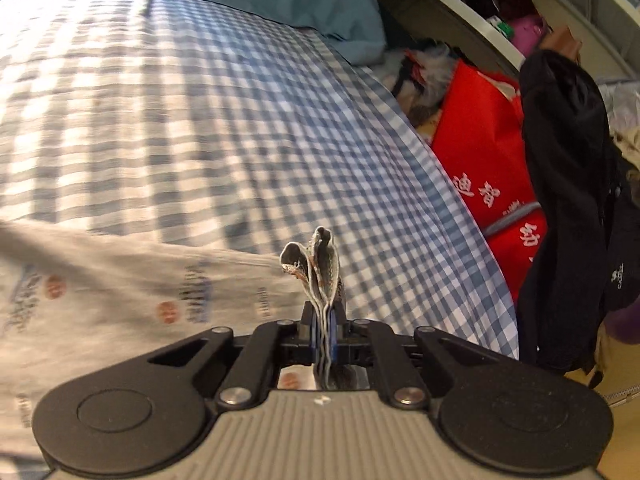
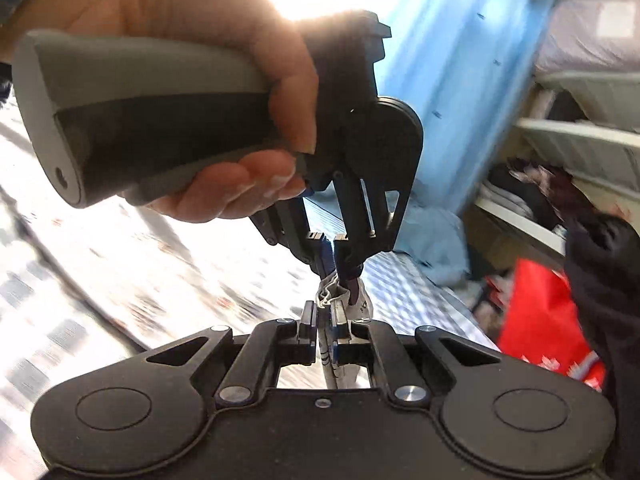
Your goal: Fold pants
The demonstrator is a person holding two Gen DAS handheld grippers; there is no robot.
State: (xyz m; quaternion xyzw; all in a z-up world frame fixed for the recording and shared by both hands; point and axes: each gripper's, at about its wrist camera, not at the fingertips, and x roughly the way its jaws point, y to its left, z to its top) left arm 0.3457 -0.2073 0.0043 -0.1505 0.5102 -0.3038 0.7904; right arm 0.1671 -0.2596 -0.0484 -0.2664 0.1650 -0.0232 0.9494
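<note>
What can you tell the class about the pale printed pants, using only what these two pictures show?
The pale printed pants look like thin, soft cloth, off-white with small red and dark blue prints. Most of the fabric lies spread on the blue-and-white checked bed sheet. One bunched, layered edge stands up between the closed fingers of the left gripper. In the right wrist view the right gripper pinches a gathered edge too, close beside the left gripper, which the person's hand holds.
</note>
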